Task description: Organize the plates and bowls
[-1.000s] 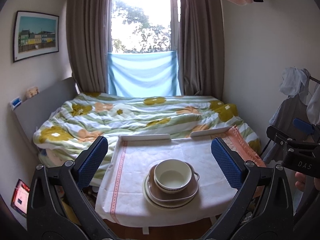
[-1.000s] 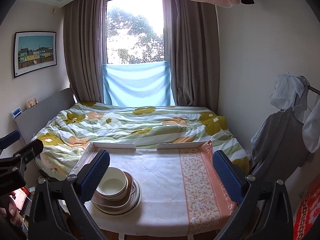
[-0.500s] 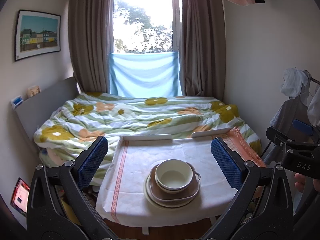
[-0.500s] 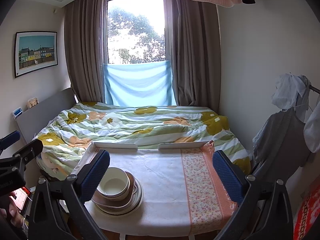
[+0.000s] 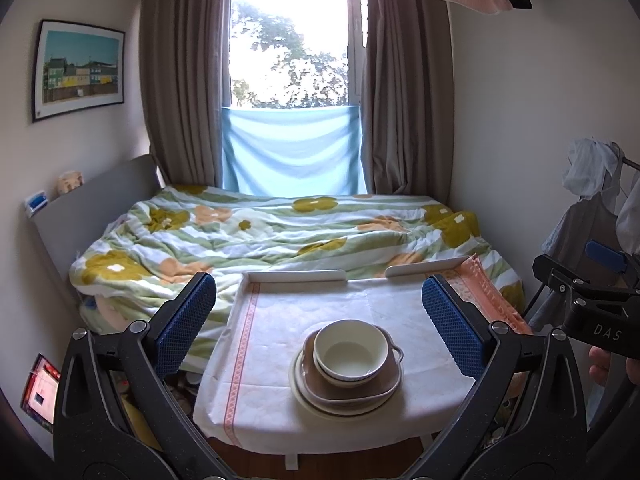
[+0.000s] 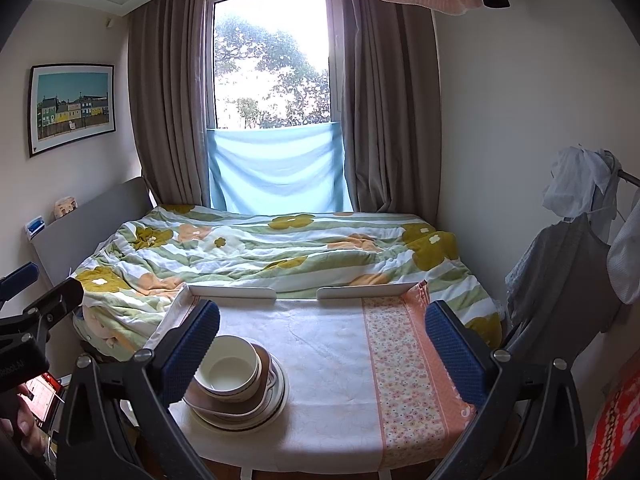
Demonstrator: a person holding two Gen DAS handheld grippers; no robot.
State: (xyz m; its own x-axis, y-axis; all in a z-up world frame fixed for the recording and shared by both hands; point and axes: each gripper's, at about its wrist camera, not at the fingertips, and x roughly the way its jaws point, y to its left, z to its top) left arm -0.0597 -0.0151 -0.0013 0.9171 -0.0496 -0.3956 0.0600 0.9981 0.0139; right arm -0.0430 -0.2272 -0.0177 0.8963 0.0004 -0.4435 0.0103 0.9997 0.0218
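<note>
Left wrist view: left hand-held gripper (image 5: 319,318) wide open, empty, above stacked bowl (image 5: 350,351).

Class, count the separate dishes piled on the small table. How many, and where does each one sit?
3 visible: a white bowl on top, nested in a brown handled dish, which rests on a cream plate at the bottom. More could be hidden inside the stack.
</note>
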